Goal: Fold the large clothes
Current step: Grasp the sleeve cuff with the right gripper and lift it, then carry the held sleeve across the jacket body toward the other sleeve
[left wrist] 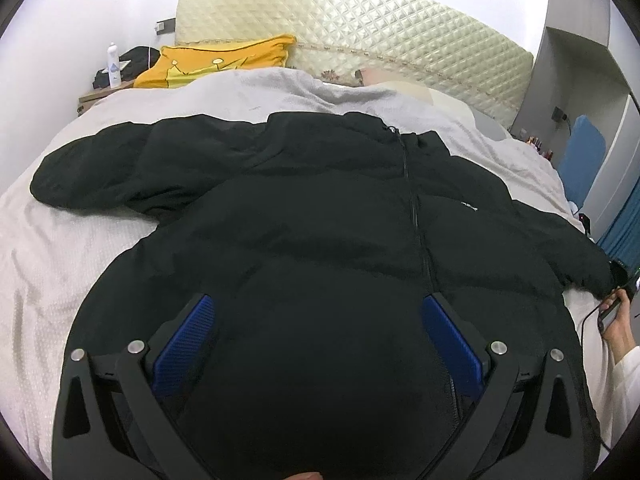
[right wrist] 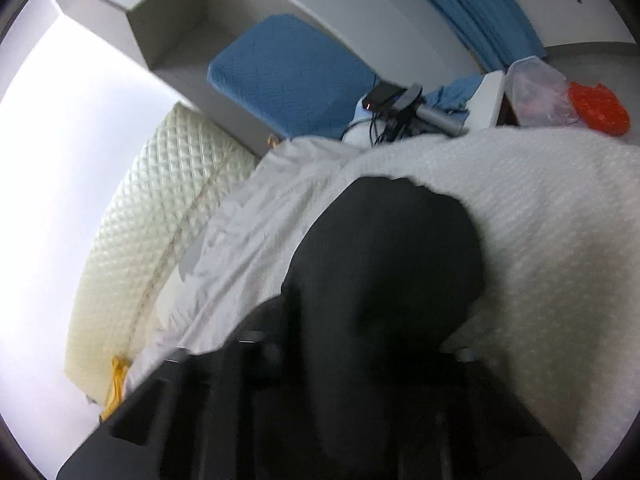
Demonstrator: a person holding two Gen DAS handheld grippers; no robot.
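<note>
A black zipped puffer jacket [left wrist: 320, 208] lies front-up on the bed, both sleeves spread out. My left gripper [left wrist: 320, 328] hovers over its lower body, open, blue pads [left wrist: 188, 340] wide apart with the bulging fabric between them. In the right wrist view the end of the jacket's sleeve [right wrist: 392, 248] drapes over my right gripper [right wrist: 360, 360] and hides the fingers; the gripper is shut on the sleeve. The left wrist view shows that gripper [left wrist: 612, 312] at the sleeve's cuff by the bed's right edge, held by a person's hand [left wrist: 620, 336].
The bed has a white textured cover [left wrist: 60, 260] and a quilted cream headboard [left wrist: 360, 28]. A yellow pillow [left wrist: 216, 64] lies at the head, a bottle [left wrist: 114, 66] on the nightstand. Beside the bed: a blue cushion [right wrist: 288, 76], cabled devices [right wrist: 392, 104], a red bag [right wrist: 596, 108].
</note>
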